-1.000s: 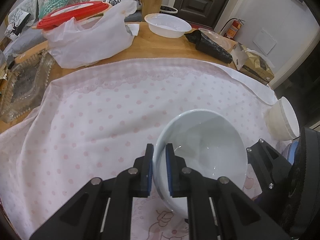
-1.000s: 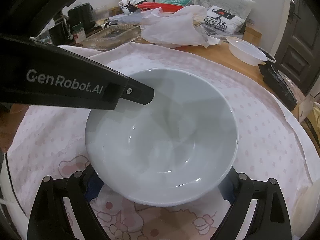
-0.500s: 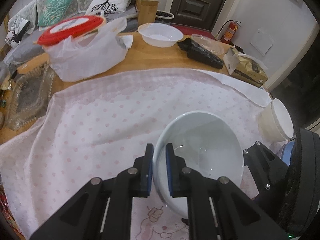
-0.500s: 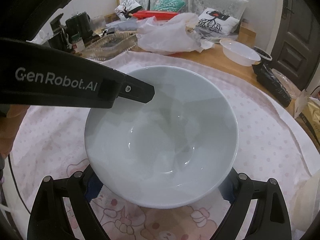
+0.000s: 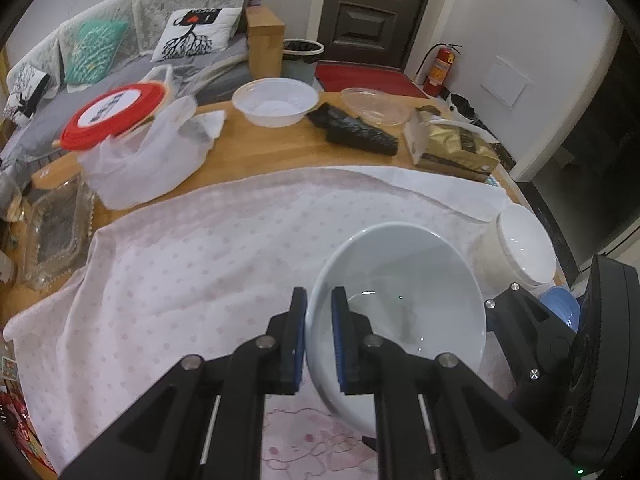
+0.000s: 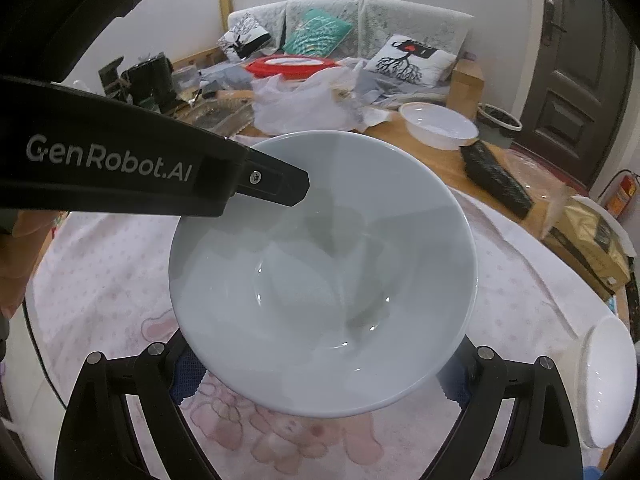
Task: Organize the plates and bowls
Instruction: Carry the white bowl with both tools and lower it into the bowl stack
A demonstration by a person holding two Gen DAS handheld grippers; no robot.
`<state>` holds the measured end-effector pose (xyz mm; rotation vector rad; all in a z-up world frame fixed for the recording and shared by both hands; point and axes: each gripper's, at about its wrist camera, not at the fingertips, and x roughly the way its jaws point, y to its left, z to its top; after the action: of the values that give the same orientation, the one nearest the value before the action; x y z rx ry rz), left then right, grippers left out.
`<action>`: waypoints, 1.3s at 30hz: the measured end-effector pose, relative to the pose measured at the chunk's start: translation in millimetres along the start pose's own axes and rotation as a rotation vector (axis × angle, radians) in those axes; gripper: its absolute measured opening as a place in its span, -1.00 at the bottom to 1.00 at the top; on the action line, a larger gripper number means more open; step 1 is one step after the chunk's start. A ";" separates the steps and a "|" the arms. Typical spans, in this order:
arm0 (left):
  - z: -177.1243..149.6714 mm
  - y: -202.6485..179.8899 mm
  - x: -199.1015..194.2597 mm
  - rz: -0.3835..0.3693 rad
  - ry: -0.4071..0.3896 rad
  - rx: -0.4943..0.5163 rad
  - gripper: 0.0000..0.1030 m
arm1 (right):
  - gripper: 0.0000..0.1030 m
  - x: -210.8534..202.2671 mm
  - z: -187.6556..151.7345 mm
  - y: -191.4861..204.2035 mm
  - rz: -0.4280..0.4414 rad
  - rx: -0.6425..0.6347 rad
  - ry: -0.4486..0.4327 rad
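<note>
My left gripper [image 5: 320, 344] is shut on the near rim of a pale grey-white bowl [image 5: 404, 300] and holds it above the pink dotted cloth [image 5: 192, 280]. In the right wrist view the same bowl [image 6: 320, 280] fills the middle, with the left gripper's finger [image 6: 276, 184] over its left rim. My right gripper [image 6: 320, 376] is open wide, its fingers spread on either side beneath the bowl; whether they touch it is hidden. A white bowl [image 5: 524, 248] stands tilted at the cloth's right edge, also in the right wrist view [image 6: 608, 380].
On the bare wooden table [image 5: 272, 148] behind the cloth are a white plastic basin [image 5: 276, 102], a clear dish [image 5: 376, 106], a black packet [image 5: 352, 130], a gold box [image 5: 452, 148], a plastic bag with a red lid [image 5: 116, 114] and a glass tray [image 5: 56, 232]. A blue dish [image 5: 560, 308] lies at far right.
Both grippers and the bowl have risen above the cloth, so more of the table and room shows. The left grip on the rim is unchanged.
</note>
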<state>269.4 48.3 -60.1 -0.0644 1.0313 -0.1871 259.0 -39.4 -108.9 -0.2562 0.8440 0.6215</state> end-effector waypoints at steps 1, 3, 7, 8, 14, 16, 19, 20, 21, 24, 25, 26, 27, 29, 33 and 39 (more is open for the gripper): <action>1.1 -5.1 -0.5 -0.001 -0.001 0.005 -0.82 | 0.75 -4.3 -1.9 -4.4 -0.003 0.007 -0.004; 4.2 -18.6 -1.6 -0.003 -0.005 0.019 -0.82 | 0.75 -9.2 -3.5 -11.4 -0.006 0.017 -0.006; 9.3 -39.3 -0.7 -0.012 -0.008 0.038 -0.82 | 0.75 -23.1 -10.4 -25.5 -0.021 0.037 -0.015; 11.0 -44.9 -0.5 -0.014 -0.008 0.043 -0.82 | 0.75 -27.2 -12.6 -30.9 -0.026 0.043 -0.017; 21.1 -80.5 1.3 -0.028 -0.020 0.079 -0.82 | 0.75 -45.8 -22.8 -55.8 -0.046 0.076 -0.030; 25.2 -94.8 3.5 -0.035 -0.020 0.093 -0.82 | 0.75 -52.5 -26.9 -65.9 -0.053 0.086 -0.032; 30.5 -112.2 8.2 -0.040 -0.020 0.115 -0.82 | 0.75 -60.9 -33.1 -83.6 -0.066 0.100 -0.033; 32.5 -120.3 10.3 -0.045 -0.020 0.124 -0.82 | 0.75 -62.6 -35.3 -86.3 -0.071 0.103 -0.033; 34.0 -125.6 12.1 -0.050 -0.019 0.129 -0.82 | 0.75 -65.8 -38.4 -91.7 -0.077 0.108 -0.032; 39.4 -145.2 19.1 -0.064 -0.014 0.144 -0.82 | 0.75 -71.6 -45.3 -105.1 -0.092 0.121 -0.030; 41.3 -151.3 21.8 -0.068 -0.013 0.149 -0.82 | 0.75 -74.3 -48.7 -111.9 -0.098 0.130 -0.029; 43.8 -159.4 24.8 -0.074 -0.011 0.157 -0.82 | 0.75 -76.6 -51.3 -118.0 -0.103 0.137 -0.027; 45.2 -164.7 26.9 -0.076 -0.011 0.163 -0.82 | 0.75 -78.2 -52.9 -123.3 -0.105 0.142 -0.027; 49.1 -179.0 31.5 -0.086 -0.011 0.177 -0.82 | 0.75 -83.4 -57.8 -134.5 -0.116 0.156 -0.026; 57.4 -198.9 41.6 -0.105 -0.005 0.196 -0.82 | 0.75 -90.6 -64.1 -156.6 -0.139 0.175 -0.022; 64.6 -218.9 64.7 -0.121 0.018 0.217 -0.82 | 0.75 -86.9 -71.8 -188.4 -0.146 0.218 0.015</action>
<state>329.8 -180.9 -50.8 0.0721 1.0207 -0.4093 285.2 -256.9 -94.6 -0.1234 0.8913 0.3883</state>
